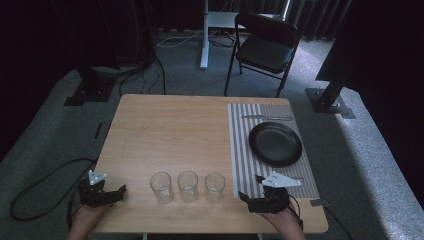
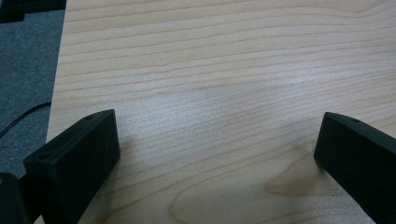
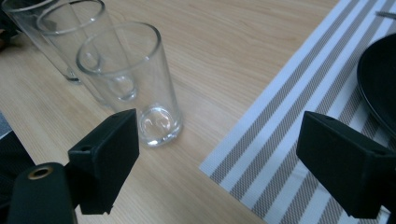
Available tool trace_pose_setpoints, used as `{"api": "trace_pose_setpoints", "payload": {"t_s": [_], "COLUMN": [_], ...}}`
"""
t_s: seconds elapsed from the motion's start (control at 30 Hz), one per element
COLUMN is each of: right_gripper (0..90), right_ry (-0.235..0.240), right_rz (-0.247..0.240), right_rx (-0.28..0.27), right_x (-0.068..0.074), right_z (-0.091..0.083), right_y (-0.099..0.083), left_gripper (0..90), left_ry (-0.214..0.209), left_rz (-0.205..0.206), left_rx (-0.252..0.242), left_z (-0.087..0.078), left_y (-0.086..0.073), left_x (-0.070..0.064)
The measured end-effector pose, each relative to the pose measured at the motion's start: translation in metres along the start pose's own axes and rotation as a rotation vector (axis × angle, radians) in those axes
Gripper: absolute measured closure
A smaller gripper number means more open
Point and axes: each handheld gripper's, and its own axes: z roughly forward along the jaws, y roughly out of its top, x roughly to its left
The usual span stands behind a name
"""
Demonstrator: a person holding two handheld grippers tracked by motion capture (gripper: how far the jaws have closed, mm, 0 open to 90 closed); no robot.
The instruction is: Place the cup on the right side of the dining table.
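High view first: three clear glasses stand upright in a row near the table's (image 1: 170,130) front edge — the left glass (image 1: 161,187), the middle glass (image 1: 188,185) and the right glass (image 1: 214,187), each close beside the next. Right gripper (image 1: 248,200) sits low at the striped placemat's (image 1: 245,150) front corner, just beside the right glass (image 3: 135,84), jaws spread wide, holding nothing. Left gripper (image 1: 121,190) rests at the table's front left, near the left glass, jaws wide apart over bare wood. Further back on the placemat, a black plate (image 1: 275,144), with a fork (image 1: 267,118) beyond it.
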Motion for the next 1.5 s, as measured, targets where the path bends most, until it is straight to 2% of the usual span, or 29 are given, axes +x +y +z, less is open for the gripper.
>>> {"api": "trace_pose_setpoints", "payload": {"t_s": [1.17,1.3,1.5], "right_gripper": [13.9,13.9,13.9], "right_ry": [0.095,0.103,0.123], "right_rz": [-0.076,-0.077,-0.092], "right_rx": [-0.029,-0.050,-0.041], "right_x": [0.023,0.027,0.032], "right_z": [0.016,0.018,0.022], "right_y": [0.038,0.041,0.045], "left_gripper": [0.5,0.5,0.6], "left_ry": [0.000,0.000,0.000], "left_rz": [0.000,0.000,0.000], "left_rx": [0.000,0.000,0.000], "left_z": [0.000,0.000,0.000], "left_y": [0.000,0.000,0.000], "left_x": [0.000,0.000,0.000]}}
